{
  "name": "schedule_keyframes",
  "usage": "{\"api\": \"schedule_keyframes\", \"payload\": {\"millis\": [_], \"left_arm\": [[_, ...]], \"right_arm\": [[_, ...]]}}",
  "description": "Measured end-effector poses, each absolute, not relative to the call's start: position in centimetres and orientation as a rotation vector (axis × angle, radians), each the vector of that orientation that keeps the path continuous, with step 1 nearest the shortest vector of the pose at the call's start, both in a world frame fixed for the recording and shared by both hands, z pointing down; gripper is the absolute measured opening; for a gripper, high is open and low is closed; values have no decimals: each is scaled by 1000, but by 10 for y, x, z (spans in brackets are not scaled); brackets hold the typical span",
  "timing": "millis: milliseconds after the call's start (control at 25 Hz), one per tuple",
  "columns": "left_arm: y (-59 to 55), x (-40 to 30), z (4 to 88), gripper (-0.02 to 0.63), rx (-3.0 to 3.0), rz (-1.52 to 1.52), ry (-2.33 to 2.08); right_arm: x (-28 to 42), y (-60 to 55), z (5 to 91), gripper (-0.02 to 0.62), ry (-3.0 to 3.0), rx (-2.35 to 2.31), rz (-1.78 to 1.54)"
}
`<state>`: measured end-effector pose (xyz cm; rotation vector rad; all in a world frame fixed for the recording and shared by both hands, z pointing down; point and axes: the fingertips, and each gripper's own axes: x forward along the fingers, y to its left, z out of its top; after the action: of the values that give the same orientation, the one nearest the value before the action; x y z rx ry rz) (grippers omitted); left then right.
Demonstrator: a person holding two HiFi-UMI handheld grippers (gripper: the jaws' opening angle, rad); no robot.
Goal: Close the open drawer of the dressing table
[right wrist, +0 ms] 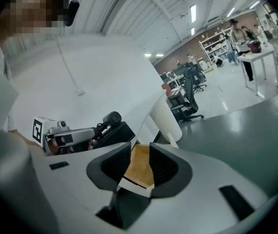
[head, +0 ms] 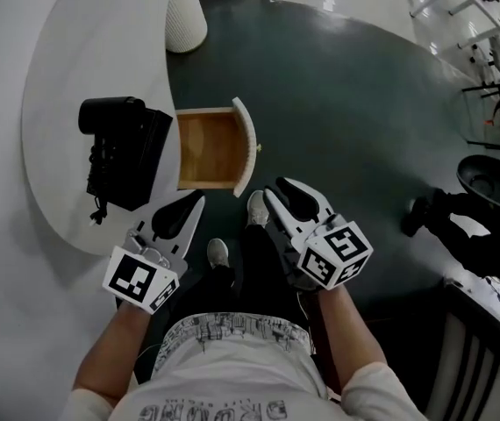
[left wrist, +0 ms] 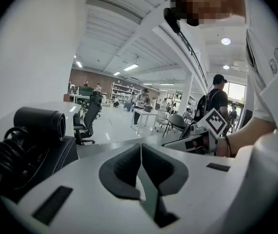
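Head view showed one white curved dressing table (head: 66, 68) at the left over a dark floor (head: 346, 103), with a single white ribbed column (head: 185, 11) at its far end. On the tabletop lay one black case (head: 136, 160), a black cylindrical device (head: 110, 114) resting at its far end. One drawer (head: 244, 143) stood pulled out from the table's curved edge beside the case, and only bare wooden boards showed inside it. Two grippers hung near it, neither touching it. The left gripper (head: 196, 202) pointed toward the drawer's near corner; in the left gripper view the left gripper (left wrist: 140, 147) had its pads pressed together with nothing between them. The right gripper (head: 274, 187) sat just short of the drawer's white front; in the right gripper view its jaws stood wide apart, gripping nothing, with the drawer (right wrist: 140, 167) seen beyond the gap. Two pale shoes (head: 217, 253) stood below.
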<state>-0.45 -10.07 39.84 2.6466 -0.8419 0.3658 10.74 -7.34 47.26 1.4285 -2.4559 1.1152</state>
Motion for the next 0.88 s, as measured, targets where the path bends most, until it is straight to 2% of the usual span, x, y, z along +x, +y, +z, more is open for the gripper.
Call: {"api": "schedule_keyframes", "payload": {"millis": [880], "left_arm": [[-160,28,498,26,2457,561,-921]], "right_arm": [[129,-151,664,130,-2320,1218,1405]]}}
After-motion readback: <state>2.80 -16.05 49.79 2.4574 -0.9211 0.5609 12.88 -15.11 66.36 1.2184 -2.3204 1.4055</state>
